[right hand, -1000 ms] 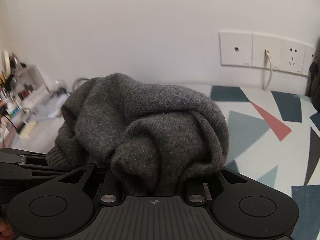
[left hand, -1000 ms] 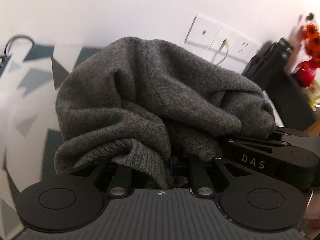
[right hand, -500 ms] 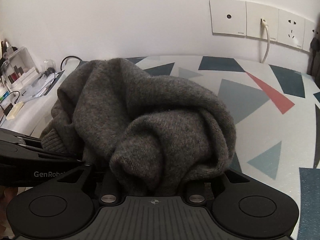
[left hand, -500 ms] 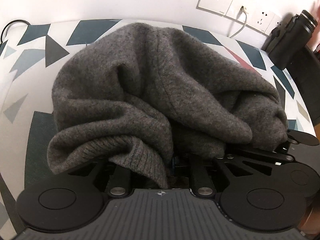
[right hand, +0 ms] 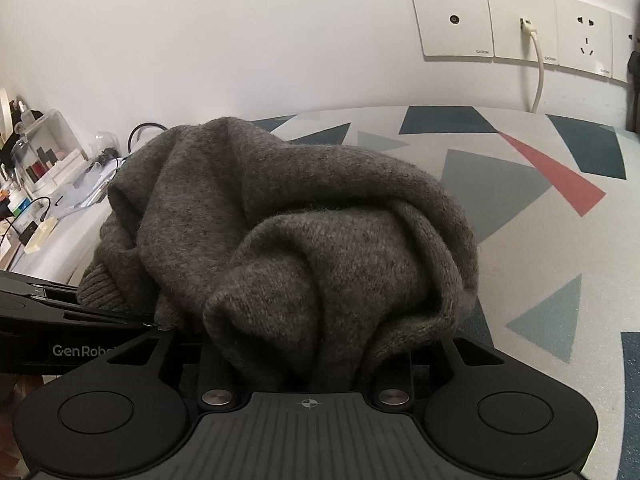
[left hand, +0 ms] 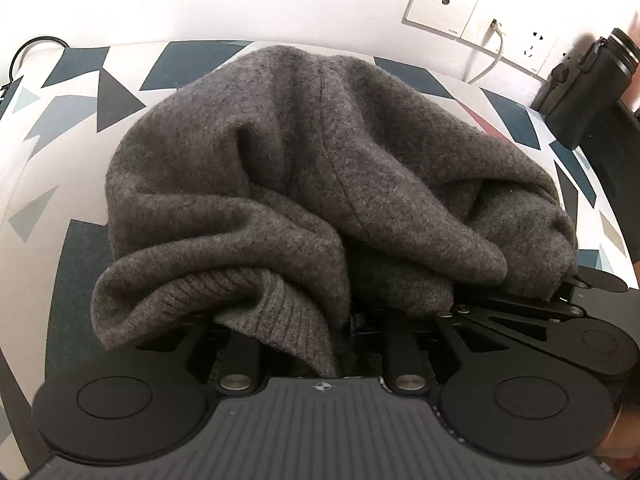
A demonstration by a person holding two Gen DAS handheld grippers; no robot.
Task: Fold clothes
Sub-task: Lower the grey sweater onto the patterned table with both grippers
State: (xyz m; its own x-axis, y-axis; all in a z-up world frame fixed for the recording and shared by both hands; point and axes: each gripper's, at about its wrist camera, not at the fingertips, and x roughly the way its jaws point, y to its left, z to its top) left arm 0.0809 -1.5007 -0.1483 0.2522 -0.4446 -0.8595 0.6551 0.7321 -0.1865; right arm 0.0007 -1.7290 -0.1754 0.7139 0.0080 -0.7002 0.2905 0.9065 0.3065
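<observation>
One grey sweater lies bunched mid-frame on the patterned table, draped over both tilted-down grippers. Left gripper and right gripper have just been opening, knit between their jaws; grip unclear.

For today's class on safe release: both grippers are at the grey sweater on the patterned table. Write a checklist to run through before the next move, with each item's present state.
1. Grey sweater bunched on the patterned table, not hanging: ok.
2. Left gripper jaws have just been opening, knit between them; full release: cannot tell.
3. Right gripper jaws likewise opening, fabric between them; full release: cannot tell.
4. Sweater folded flat: not ok, it sits heaped.
5. Table to the right of the heap free for spreading: ok.
6. White cable off the sweater: ok.
</observation>
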